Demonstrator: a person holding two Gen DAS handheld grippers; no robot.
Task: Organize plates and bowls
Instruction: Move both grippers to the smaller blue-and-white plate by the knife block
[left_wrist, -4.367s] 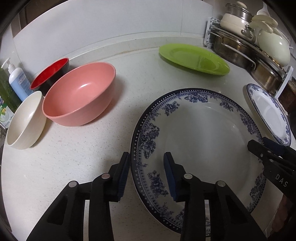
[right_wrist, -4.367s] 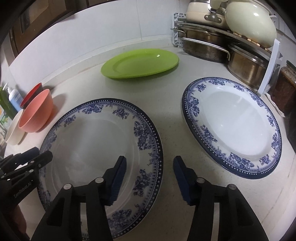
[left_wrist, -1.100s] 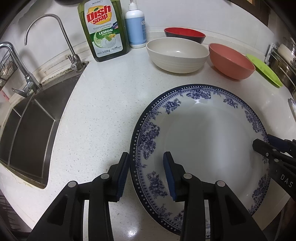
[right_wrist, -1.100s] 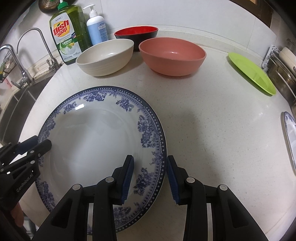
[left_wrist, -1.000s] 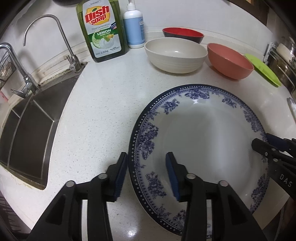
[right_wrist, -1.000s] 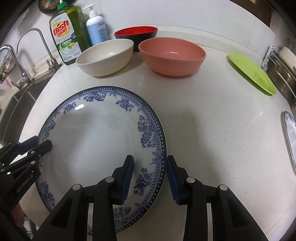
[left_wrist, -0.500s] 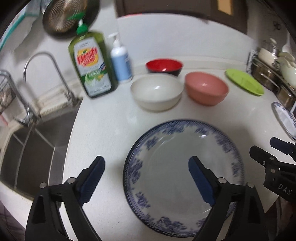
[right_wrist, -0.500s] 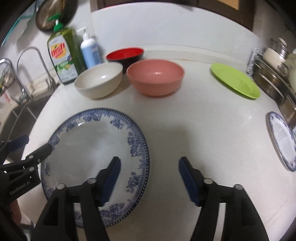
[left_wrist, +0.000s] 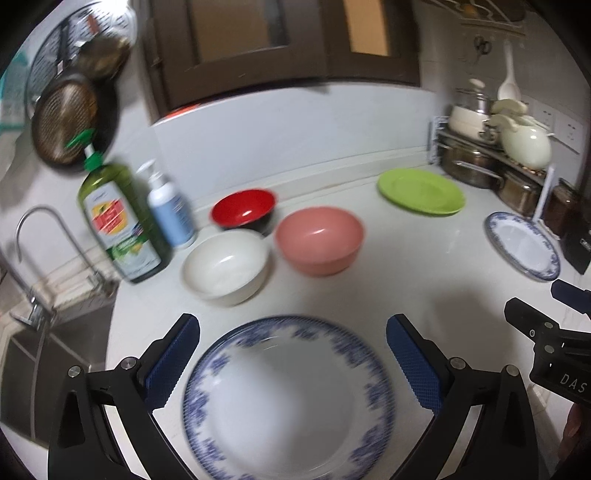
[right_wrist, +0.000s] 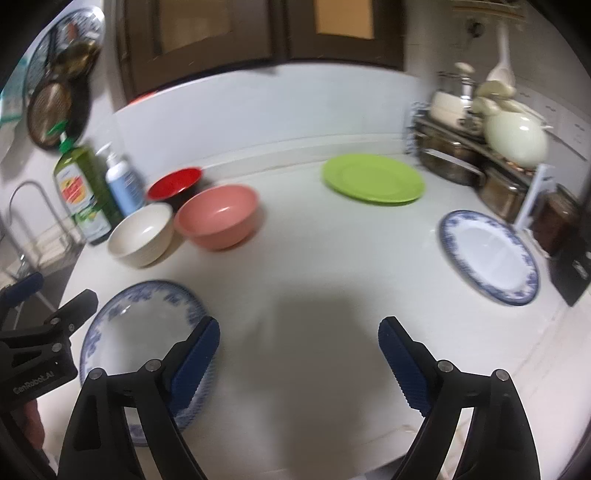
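Note:
A large blue-and-white plate lies flat on the white counter near its front edge; it also shows in the right wrist view. My left gripper is wide open above it, empty. My right gripper is wide open and empty, to the right of that plate. A second blue-and-white plate lies at the right. A green plate lies at the back. A pink bowl, a cream bowl and a red bowl stand together at the back left.
A dish soap bottle and a pump bottle stand by the sink on the left. A rack with pots and a cream lidded pot fills the back right corner. A dark box stands at the far right.
Both grippers let go of the large plate, opened wide and pulled up and back from it. The plate now rests on the counter near the front.

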